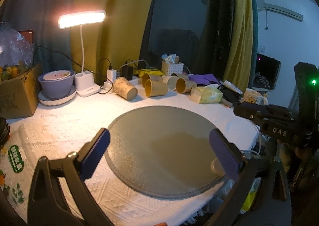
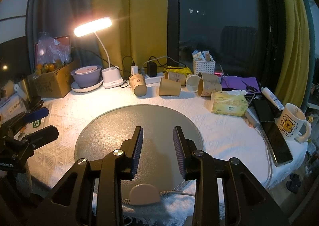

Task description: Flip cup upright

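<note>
Left wrist view first: I am holding my left gripper (image 1: 159, 150) with its jaws spread wide, gripping nothing, hovering over the round grey mat (image 1: 159, 126) on the white tablecloth (image 1: 69, 126). The paper cups are lying on their sides in a loose row at about twelve o'clock, well beyond the mat's far edge. The leftmost cup (image 1: 125, 88) is sitting at roughly eleven o'clock, its base pointing toward me and its mouth toward the back; its long axis is running slightly diagonal, away from me. A second cup (image 1: 155, 88) is lying just right of it with its open mouth facing left. My right gripper (image 1: 275, 120) is showing at three o'clock.

Right wrist view next: I am keeping my right gripper (image 2: 158, 146) partly parted, the jaws narrower than the left pair, and it is touching nothing. It is hanging above the mat (image 2: 111, 122) too. From here the leftmost cup (image 2: 138, 84) is lying at eleven to twelve o'clock, base toward me, and the next cup (image 2: 169, 86) is lying almost dead ahead at twelve. The desk lamp (image 2: 92, 26) is glowing behind them.

Judging from both views, neither gripper is near a cup yet, and I cannot tell which is closer.
</note>
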Action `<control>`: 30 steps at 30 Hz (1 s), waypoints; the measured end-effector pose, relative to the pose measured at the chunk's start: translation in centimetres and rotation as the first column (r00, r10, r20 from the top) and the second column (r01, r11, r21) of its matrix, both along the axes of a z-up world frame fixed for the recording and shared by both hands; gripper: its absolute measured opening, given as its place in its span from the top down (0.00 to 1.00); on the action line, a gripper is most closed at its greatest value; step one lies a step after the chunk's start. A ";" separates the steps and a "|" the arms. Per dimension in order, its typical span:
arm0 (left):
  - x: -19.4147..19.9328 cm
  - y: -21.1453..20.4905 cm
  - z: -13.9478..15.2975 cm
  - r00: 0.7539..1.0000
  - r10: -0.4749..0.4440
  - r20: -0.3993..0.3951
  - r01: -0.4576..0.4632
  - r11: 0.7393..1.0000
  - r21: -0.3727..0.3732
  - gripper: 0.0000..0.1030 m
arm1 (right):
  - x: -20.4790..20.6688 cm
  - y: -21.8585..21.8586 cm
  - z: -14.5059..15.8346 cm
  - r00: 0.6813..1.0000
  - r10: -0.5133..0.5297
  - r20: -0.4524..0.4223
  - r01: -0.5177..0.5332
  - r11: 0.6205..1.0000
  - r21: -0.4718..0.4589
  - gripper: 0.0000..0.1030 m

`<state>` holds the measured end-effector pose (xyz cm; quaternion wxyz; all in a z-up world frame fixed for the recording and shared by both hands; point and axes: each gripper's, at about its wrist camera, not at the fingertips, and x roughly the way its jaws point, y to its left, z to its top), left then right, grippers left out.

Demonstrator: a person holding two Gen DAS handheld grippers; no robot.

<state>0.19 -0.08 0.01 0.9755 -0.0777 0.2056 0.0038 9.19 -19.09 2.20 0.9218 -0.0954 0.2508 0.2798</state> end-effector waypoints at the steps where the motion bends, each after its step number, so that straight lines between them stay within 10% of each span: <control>1: 0.0 0.0 0.0 1.000 -0.002 -0.001 0.002 1.000 -0.003 0.02 | 0.0 0.0 0.0 1.000 0.000 -0.001 0.000 1.000 0.000 0.68; 9: -0.2 -0.2 0.2 1.000 -0.013 0.018 0.013 1.000 -0.004 0.02 | 0.0 -0.1 0.1 1.000 0.000 0.000 0.000 1.000 0.000 0.66; 12: -0.2 -0.4 0.2 1.000 -0.007 0.019 0.007 1.000 0.012 0.02 | 0.0 -0.2 0.1 1.000 0.000 0.002 0.000 1.000 0.004 0.48; 30: -0.3 -0.5 0.3 1.000 -0.006 0.026 0.006 1.000 0.015 0.02 | 0.1 -0.6 0.7 1.000 -0.012 0.012 0.012 1.000 0.007 0.48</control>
